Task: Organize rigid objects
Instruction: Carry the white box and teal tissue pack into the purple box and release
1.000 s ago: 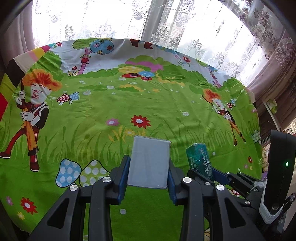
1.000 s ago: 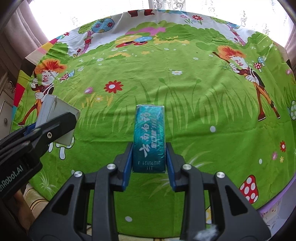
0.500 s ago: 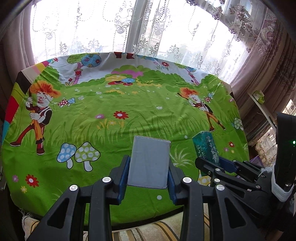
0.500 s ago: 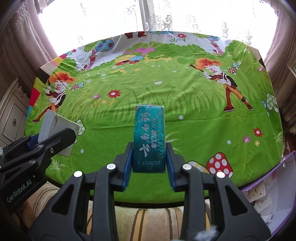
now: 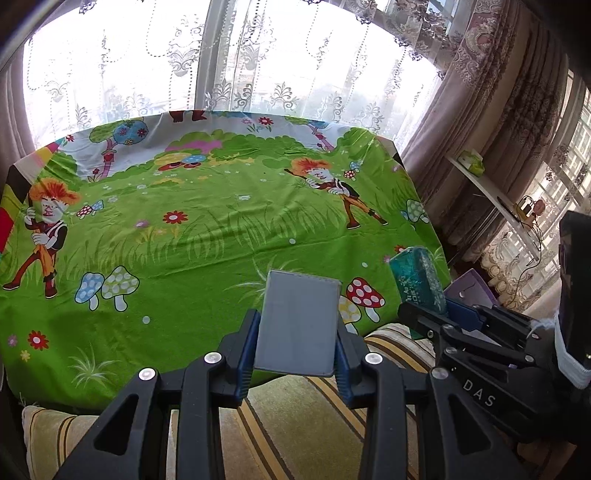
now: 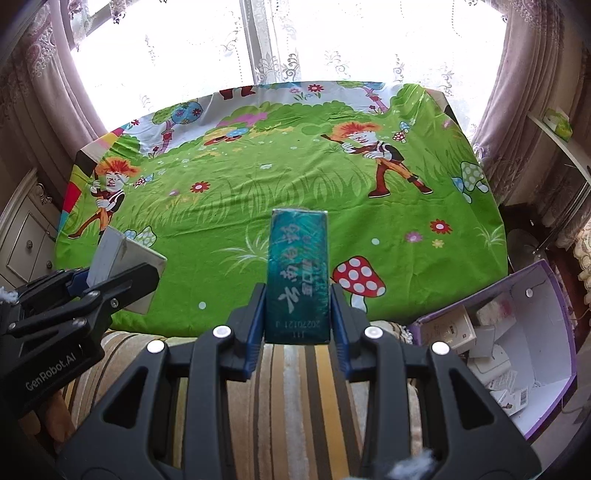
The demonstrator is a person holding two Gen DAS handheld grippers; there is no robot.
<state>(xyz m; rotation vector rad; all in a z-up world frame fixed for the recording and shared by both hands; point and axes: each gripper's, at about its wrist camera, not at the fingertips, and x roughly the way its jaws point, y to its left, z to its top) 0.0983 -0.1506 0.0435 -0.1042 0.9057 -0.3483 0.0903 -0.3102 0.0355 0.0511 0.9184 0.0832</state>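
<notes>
Both look like light, stiff cardboard, so a side pinch works: left gripper point(image 5: 295, 332) is clamped on the grey box point(image 5: 299, 325), right gripper point(image 6: 297, 314) on the glossy, maybe slippery teal pack point(image 6: 298, 273), both held off the tabletop's point(image 6: 258, 206) near edge.

Ahead of you a bright window point(image 6: 332, 33) fills the far wall, daylight pouring through white lace sheer curtains point(image 5: 258, 74), with heavy mauve patterned drapes point(image 5: 491, 96) hanging at both sides. Below it you see a counter draped in a green cartoon-print cloth point(image 6: 295, 192). Nearest you lies a brown-and-yellow striped cushion point(image 6: 295, 398). To your left stands a cream panelled cabinet point(image 6: 26, 240); to your right, a white wall shelf point(image 5: 491, 192).
</notes>
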